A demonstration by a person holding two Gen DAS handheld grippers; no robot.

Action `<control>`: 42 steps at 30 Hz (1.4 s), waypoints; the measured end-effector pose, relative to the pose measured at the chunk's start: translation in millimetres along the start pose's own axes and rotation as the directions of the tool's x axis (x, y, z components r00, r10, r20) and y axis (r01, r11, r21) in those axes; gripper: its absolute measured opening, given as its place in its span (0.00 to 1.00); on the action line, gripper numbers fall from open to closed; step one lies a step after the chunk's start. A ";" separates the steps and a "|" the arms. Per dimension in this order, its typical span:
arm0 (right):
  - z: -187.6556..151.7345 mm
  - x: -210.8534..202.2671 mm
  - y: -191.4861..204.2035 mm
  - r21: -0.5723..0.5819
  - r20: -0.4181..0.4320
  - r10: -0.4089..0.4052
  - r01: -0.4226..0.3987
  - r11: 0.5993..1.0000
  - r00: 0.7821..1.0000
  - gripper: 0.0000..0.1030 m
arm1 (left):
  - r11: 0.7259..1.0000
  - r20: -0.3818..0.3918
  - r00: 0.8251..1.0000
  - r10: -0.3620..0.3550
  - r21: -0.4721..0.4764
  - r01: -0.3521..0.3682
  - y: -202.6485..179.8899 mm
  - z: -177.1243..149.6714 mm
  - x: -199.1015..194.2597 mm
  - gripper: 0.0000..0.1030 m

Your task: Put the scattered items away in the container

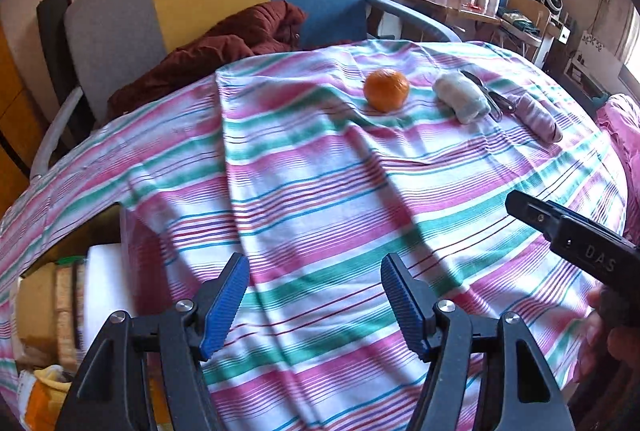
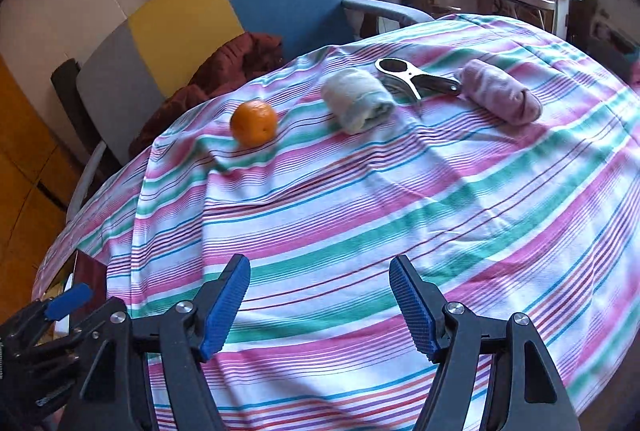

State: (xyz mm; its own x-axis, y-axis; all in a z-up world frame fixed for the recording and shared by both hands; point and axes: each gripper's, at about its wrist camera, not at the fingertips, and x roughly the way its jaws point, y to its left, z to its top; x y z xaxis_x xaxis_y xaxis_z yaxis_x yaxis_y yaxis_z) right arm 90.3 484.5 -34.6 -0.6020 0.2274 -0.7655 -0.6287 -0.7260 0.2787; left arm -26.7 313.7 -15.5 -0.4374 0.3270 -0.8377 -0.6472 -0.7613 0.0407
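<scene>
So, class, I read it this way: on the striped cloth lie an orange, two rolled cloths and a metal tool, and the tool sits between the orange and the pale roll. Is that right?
Not quite. The metal tool lies between the pale roll and the pink roll, not beside the orange. The right wrist view shows it. All four do lie on the striped cloth.

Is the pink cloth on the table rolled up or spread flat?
Rolled up. The pink cloth lies as a tight bundle on the striped tablecloth, beside the metal tool.
</scene>
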 end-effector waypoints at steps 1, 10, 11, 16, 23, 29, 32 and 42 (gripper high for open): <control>0.7 0.0 -2.6 0.001 0.002 -0.005 0.005 1.000 1.000 0.71 | 1.000 0.001 1.000 0.005 0.004 -0.005 -2.3 0.1 2.7 0.67; 8.0 14.9 -15.5 -0.014 0.013 -0.013 0.013 1.000 1.000 0.71 | 0.998 -0.037 0.999 0.010 -0.065 -0.013 1.0 -1.8 37.6 0.67; 9.6 17.3 -15.7 -0.024 0.011 -0.014 0.014 1.000 1.000 0.71 | 0.998 -0.042 0.999 0.011 -0.067 -0.014 1.5 -2.6 40.6 0.67; 25.2 29.7 -19.5 -0.065 0.011 -0.022 0.023 0.998 1.000 0.71 | 0.995 -0.042 0.999 -0.014 -0.104 0.010 5.8 -5.7 49.1 0.68; 53.5 41.4 -22.4 -0.113 0.020 -0.044 0.046 0.992 0.999 0.68 | 0.991 -0.041 0.999 -0.025 -0.130 0.019 9.5 -7.4 53.2 0.74; 90.9 59.5 -18.4 -0.178 0.049 -0.091 0.098 0.979 0.995 0.68 | 0.991 -0.045 0.999 -0.023 -0.136 0.017 11.2 -5.7 56.4 0.78; 111.4 69.0 -18.3 -0.182 0.070 -0.104 0.115 0.977 0.992 0.68 | 0.989 -0.049 0.998 -0.024 -0.146 0.017 12.8 -5.6 57.6 0.82; 148.5 111.0 -22.5 -0.176 0.016 -0.112 0.113 0.978 0.994 0.68 | 0.986 -0.037 0.999 -0.038 -0.165 0.032 15.7 -8.1 59.0 0.85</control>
State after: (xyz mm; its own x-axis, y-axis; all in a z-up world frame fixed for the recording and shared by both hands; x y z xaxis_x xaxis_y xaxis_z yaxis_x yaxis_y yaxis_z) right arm -35.5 622.4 -39.7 -0.5358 0.3175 -0.7824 -0.5962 -0.7984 0.0843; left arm -57.5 316.5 -68.7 -0.3891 0.3351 -0.8581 -0.5491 -0.8323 -0.0760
